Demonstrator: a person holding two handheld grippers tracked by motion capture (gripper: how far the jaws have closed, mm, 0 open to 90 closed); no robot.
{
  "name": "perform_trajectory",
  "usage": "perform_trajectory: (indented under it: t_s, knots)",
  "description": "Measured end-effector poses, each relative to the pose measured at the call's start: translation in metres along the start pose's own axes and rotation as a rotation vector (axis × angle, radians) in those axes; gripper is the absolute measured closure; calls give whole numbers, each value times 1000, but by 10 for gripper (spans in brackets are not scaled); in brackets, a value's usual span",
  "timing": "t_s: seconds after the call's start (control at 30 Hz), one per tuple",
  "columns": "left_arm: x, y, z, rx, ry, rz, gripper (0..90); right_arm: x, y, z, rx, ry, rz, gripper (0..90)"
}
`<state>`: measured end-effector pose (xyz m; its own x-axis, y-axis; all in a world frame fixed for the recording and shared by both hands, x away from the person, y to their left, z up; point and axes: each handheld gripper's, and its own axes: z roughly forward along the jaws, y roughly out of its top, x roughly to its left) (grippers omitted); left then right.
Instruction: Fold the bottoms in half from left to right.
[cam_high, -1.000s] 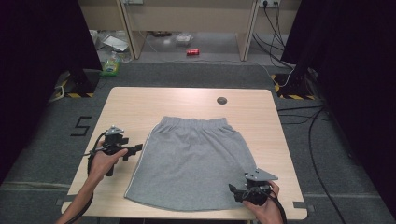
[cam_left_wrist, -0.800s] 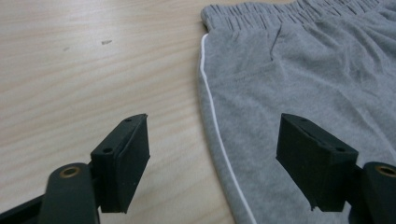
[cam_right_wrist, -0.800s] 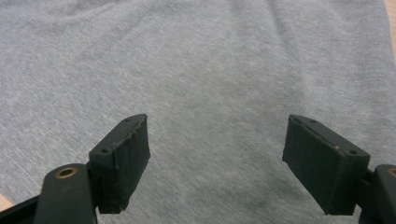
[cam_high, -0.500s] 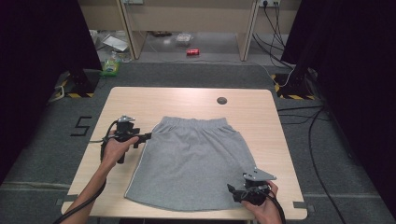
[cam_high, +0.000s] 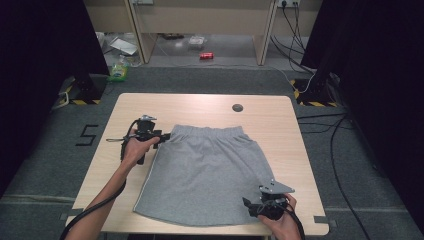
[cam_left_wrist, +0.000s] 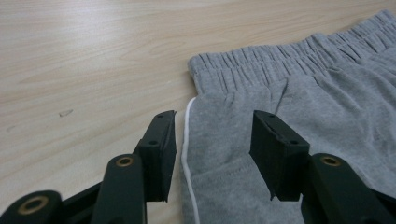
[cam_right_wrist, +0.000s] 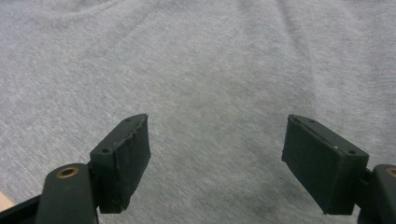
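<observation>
A grey skirt-like garment (cam_high: 210, 170) lies flat on the wooden table (cam_high: 200, 107), its elastic waistband (cam_left_wrist: 280, 60) at the far end. My left gripper (cam_high: 165, 136) is low at the waistband's left corner. Its jaws have just been closing and stand apart (cam_left_wrist: 212, 149) on either side of the white side stripe (cam_left_wrist: 187, 140), with cloth between them but no pad pressing. My right gripper (cam_high: 248, 205) rests at the near right hem, open (cam_right_wrist: 217, 158) over plain grey fabric (cam_right_wrist: 210, 70).
A dark round spot (cam_high: 237, 107) marks the table beyond the waistband. On the floor past the table lie a green bottle (cam_high: 119, 70) and a red can (cam_high: 206, 55). Cables (cam_high: 340, 125) run along the right side.
My left gripper has moved away from the person along the garment's left edge to the waistband corner, and its jaws have narrowed. The right gripper has stayed put.
</observation>
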<state>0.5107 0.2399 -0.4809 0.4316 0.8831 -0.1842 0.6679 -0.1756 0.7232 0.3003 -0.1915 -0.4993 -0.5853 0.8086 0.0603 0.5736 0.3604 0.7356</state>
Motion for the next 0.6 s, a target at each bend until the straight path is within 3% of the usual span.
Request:
perform_trajectory:
  t_s: [0.3, 0.6]
  knots:
    - [5, 13, 20, 19, 15, -25, 541, 2, 1, 1, -6, 6, 3, 234]
    - [1, 22, 40, 54, 35, -31, 567, 14, 7, 5, -20, 28, -36, 236]
